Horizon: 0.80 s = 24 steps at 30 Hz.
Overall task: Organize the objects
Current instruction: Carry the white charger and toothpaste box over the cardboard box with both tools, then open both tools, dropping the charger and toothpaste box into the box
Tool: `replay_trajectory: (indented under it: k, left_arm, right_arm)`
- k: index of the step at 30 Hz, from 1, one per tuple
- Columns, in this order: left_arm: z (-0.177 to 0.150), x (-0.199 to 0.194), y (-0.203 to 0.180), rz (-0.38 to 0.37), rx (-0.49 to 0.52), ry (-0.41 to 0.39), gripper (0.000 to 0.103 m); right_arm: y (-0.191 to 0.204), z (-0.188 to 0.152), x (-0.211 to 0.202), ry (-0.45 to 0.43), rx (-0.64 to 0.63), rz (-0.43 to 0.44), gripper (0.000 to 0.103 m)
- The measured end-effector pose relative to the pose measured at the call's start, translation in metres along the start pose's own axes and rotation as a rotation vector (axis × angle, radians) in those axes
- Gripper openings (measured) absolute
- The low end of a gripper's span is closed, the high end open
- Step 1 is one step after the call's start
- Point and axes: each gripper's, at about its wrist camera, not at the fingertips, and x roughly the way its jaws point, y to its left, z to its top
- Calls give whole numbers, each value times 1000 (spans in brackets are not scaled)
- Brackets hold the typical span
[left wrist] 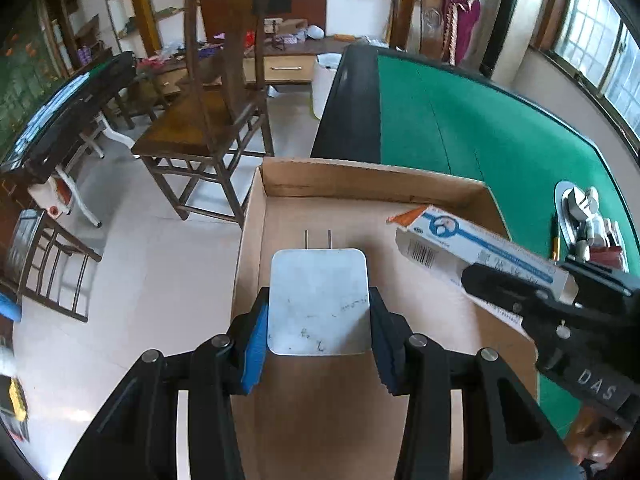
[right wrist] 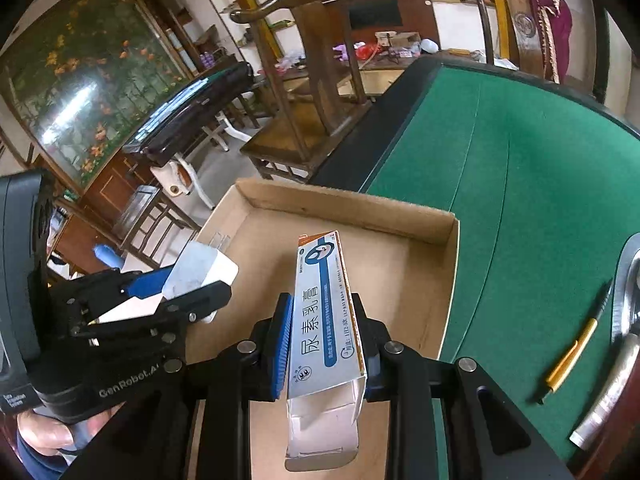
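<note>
Left gripper (left wrist: 318,320) clamped on white charger (left wrist: 318,300), right gripper (right wrist: 322,344) clamped on ointment carton (right wrist: 324,320), both over cardboard box (left wrist: 360,176) on worktop (right wrist: 520,160). Risk: grippers collide; carton's open end crushes.

Both views are bright with soft daylight. In the left wrist view it enters from the windows (left wrist: 592,40) at the upper right of the frame. The glass-covered painting (right wrist: 80,100) at the upper left of the right wrist view shows white glare. Shadows are soft. Fisheye distortion bends straight lines near the edges, and the corners are black. The left edge of the left wrist view is blurred.
</note>
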Motion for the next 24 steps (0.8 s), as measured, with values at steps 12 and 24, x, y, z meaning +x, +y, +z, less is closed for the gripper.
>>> replay_trajectory:
  k: [12, 24]
  left_arm:
    - [10, 21, 0, -4, 26, 44, 44]
    - [-17, 3, 35, -18, -81, -54, 44]
  right_arm:
    - [-8, 7, 29, 79, 67, -5, 41]
    - [-7, -23, -20, 6, 2, -18, 71]
